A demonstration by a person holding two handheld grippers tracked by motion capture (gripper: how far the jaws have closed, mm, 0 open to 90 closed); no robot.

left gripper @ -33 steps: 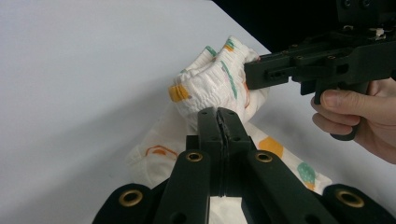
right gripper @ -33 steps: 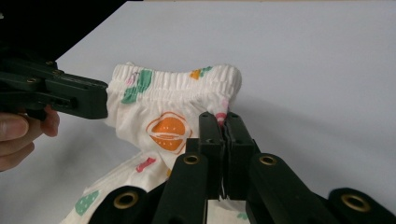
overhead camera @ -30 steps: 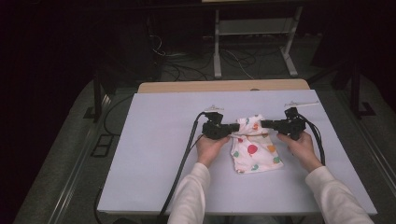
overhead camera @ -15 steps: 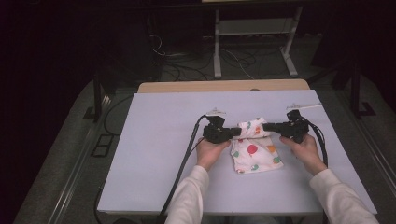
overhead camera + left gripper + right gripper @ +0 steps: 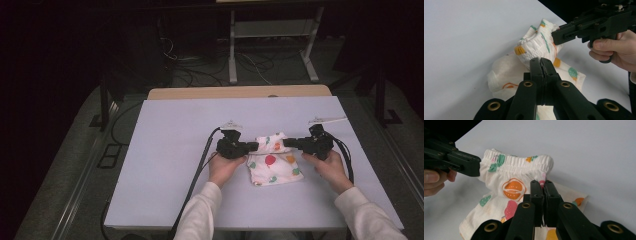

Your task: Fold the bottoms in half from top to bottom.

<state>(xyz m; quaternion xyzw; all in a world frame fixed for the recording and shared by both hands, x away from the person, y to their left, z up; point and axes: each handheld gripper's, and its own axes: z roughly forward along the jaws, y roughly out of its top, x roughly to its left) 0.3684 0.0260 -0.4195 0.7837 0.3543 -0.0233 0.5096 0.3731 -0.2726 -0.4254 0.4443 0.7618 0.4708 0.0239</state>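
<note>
A small white garment (image 5: 273, 167) printed with coloured fruit lies on the white table (image 5: 165, 150), its elastic waistband raised at the far side. My left gripper (image 5: 254, 146) is shut on the waistband's left end; in the left gripper view its jaws (image 5: 544, 65) pinch the cloth (image 5: 534, 47). At the waistband's right end, my right gripper (image 5: 287, 143) is shut as well, and in the right gripper view its jaws (image 5: 543, 187) clamp the fabric (image 5: 511, 187) just under the elastic. The two grippers point at each other, with the waistband stretched between them.
Black cables (image 5: 200, 165) trail from both grippers toward the near edge of the table. A wooden strip (image 5: 240, 92) borders the far edge. Beyond it the floor is dark, with a stand's legs (image 5: 232, 75) and more cables.
Both grippers, still holding the garment, have drifted slightly toward the near side of the table. The jaws have stayed shut.
</note>
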